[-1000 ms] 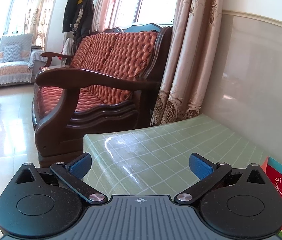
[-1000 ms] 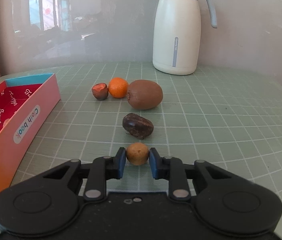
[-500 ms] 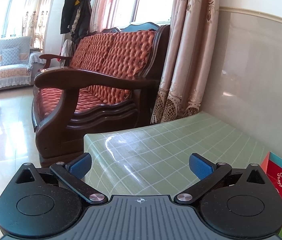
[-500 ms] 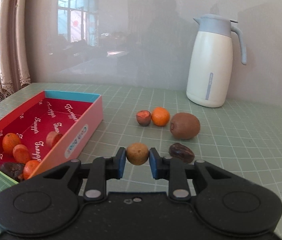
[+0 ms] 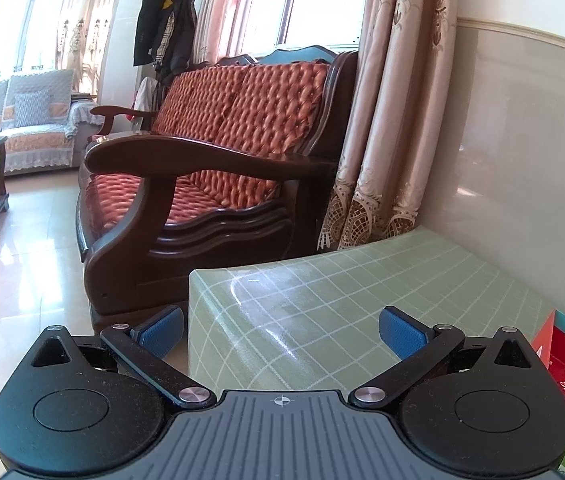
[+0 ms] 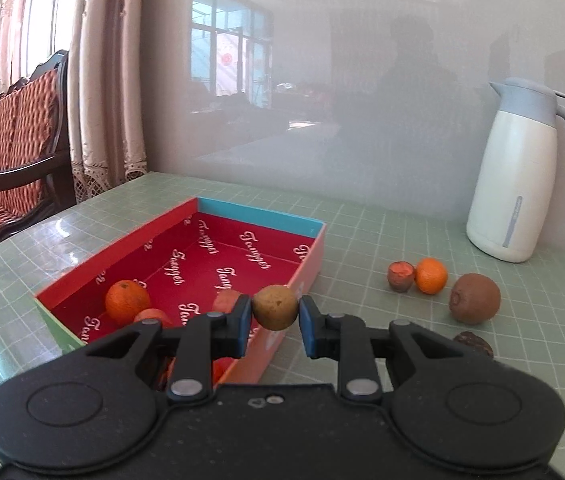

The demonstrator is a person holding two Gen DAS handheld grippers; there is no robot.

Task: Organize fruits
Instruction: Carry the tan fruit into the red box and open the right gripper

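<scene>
right claw [image 6: 275,322]: clamped on a small tan fruit [image 6: 275,307], carried clear of the tabletop [image 6: 362,240] near the box [image 6: 258,214] wall, likely for dropping in.
box: open-topped, oranges [image 6: 127,301] already inside.
left claw [image 5: 281,326]: wide, empty, idle.
still loose: kiwi [image 6: 474,298], date [image 6: 476,344].

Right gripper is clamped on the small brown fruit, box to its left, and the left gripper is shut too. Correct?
Not quite. The left gripper is open and holds nothing, as the left wrist view shows. The right gripper does clamp the small brown fruit, with the box to its left.
</scene>
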